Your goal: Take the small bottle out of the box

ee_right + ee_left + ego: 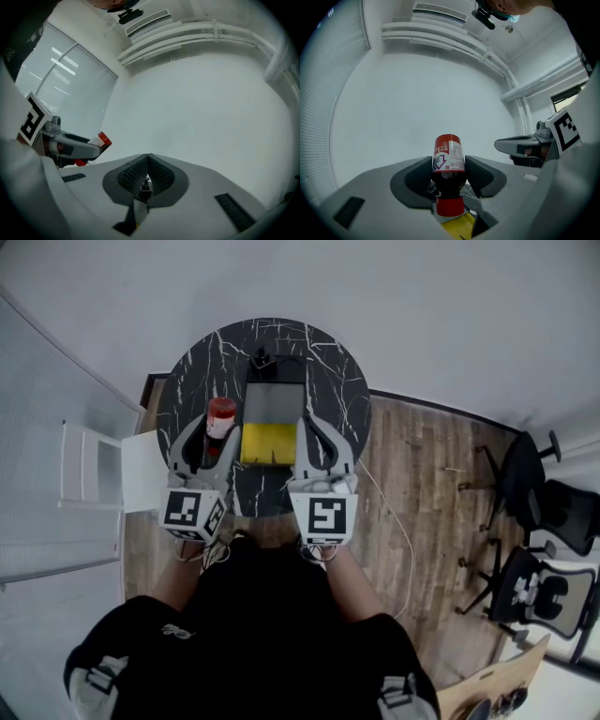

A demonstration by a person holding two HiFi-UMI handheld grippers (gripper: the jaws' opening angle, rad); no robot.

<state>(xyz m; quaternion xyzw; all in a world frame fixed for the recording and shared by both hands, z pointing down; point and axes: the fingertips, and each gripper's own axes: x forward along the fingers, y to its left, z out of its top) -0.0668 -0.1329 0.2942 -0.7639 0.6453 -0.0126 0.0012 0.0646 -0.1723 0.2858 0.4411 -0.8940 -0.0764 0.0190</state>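
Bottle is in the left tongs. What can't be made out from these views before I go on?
Print on the bottle: left gripper view, too small to read.
Inside of the box: head view, too small to tell whether anything else lies there.
The black item at the far edge of the table: head view, too small to identify.
Whether the shut right tongs nip the box wall: right gripper view, the tongs themselves hide it.

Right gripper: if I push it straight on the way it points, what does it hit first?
The right gripper would probably graze the box along its right wall; farther on stands a small black object. Height is unclear, so it may clear both.
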